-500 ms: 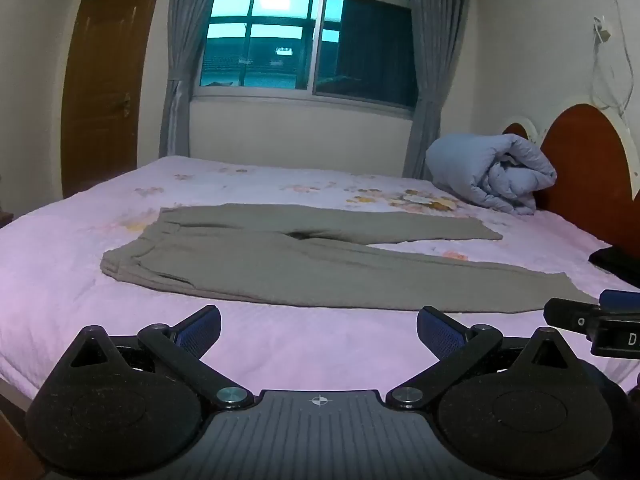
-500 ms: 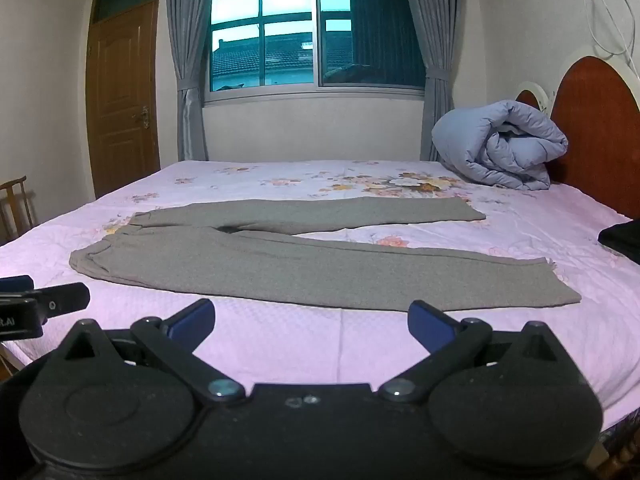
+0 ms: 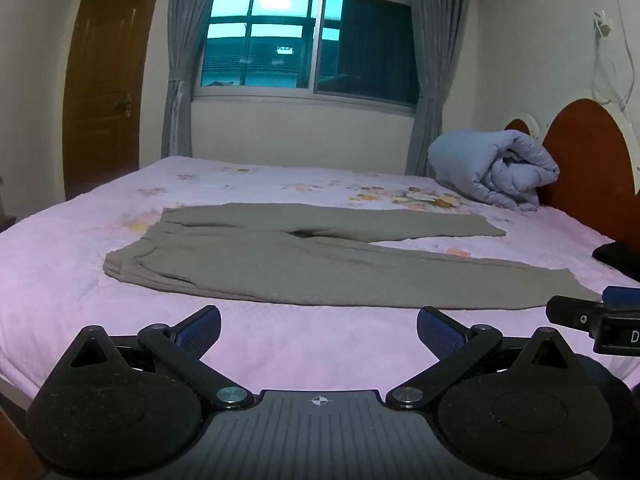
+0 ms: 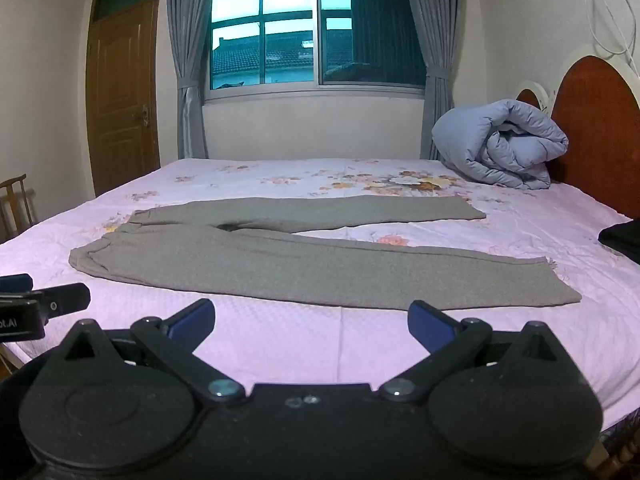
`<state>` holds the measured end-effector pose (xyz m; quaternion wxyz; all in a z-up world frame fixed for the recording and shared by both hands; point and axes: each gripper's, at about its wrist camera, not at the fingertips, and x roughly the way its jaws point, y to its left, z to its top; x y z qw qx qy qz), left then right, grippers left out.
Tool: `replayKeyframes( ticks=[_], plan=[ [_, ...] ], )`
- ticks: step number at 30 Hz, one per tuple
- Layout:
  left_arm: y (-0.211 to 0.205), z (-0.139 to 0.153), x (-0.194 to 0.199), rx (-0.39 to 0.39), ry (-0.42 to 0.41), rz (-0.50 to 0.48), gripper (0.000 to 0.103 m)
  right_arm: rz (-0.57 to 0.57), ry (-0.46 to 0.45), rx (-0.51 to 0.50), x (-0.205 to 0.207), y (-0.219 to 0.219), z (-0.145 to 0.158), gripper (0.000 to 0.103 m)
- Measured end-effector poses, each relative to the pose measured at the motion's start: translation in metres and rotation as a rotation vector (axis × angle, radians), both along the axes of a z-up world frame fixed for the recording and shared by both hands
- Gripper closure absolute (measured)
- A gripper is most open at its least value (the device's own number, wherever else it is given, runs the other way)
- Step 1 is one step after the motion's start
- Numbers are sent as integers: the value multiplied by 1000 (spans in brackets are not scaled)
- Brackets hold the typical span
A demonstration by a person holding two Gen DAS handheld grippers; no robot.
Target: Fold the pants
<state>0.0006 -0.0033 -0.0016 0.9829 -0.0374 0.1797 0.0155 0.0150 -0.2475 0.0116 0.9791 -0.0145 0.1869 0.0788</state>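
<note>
- Grey pants (image 3: 280,256) lie flat and unfolded on the pink bed (image 3: 60,288), straight ahead of both your grippers and apart from them.
- Their long axis runs across your view: waistband to your left, cuffs to your right, the legs splayed in a narrow V.
- Your left gripper (image 3: 318,326) hangs over the near bed edge, jaws spread wide with nothing between them; it sits nearer the waistband.
- Your right gripper (image 4: 311,320), jaws likewise released and empty, sits nearer the cuff of the near leg.
- No fold looks begun; the far leg probably goes over the near one first.
- No containers show; a rolled blue quilt (image 4: 500,144) rests by the headboard.
</note>
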Motion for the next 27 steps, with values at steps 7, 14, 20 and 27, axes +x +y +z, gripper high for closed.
replayKeyframes(
  ticks=[7,14,20,27],
  plan=[
    [1,0,-1,-2,0,3,0,0,2,-1,0,0,0,6],
    [1,1,-1,-3,2,6,0,0,3,-1,0,0,0,6],
    [1,1,-2,-4,2,9,0,-1,4,-1,1,0,-1,6],
    [2,0,-2,-1,3,14,0,0,5,-3,1,0,-1,6]
  ],
)
